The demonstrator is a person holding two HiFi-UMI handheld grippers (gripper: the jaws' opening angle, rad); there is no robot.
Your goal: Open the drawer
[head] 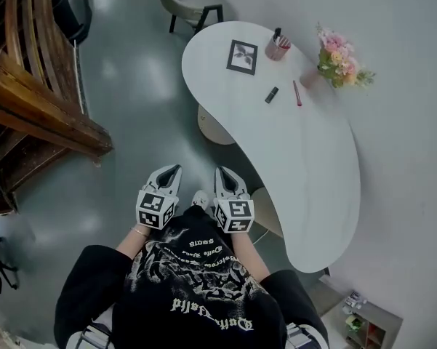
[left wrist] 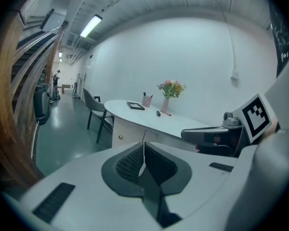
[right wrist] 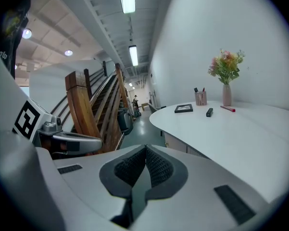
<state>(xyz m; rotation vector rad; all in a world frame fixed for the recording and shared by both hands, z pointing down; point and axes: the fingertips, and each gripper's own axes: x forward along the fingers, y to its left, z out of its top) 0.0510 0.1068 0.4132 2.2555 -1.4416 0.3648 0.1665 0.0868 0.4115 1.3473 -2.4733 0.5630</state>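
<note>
The drawer unit (left wrist: 130,134) stands under the curved white table (head: 305,158). It has a small round knob (left wrist: 121,137), which also shows in the right gripper view as a knob (right wrist: 167,143) below the table edge. In the head view both grippers are held side by side in front of the person, well short of the table's pedestal (head: 212,126). The left gripper (head: 170,173) is shut and holds nothing, its pads meeting at the left gripper tip (left wrist: 144,150). The right gripper (head: 225,174) is likewise shut and bare, seen close up as the right gripper tip (right wrist: 145,157).
On the table lie a framed picture (head: 242,56), a pink pen cup (head: 277,47), a black item (head: 272,94), a red pen (head: 297,93) and a vase of flowers (head: 337,62). A chair (head: 189,2) stands at the table's far end. A wooden staircase (head: 36,100) runs along the left.
</note>
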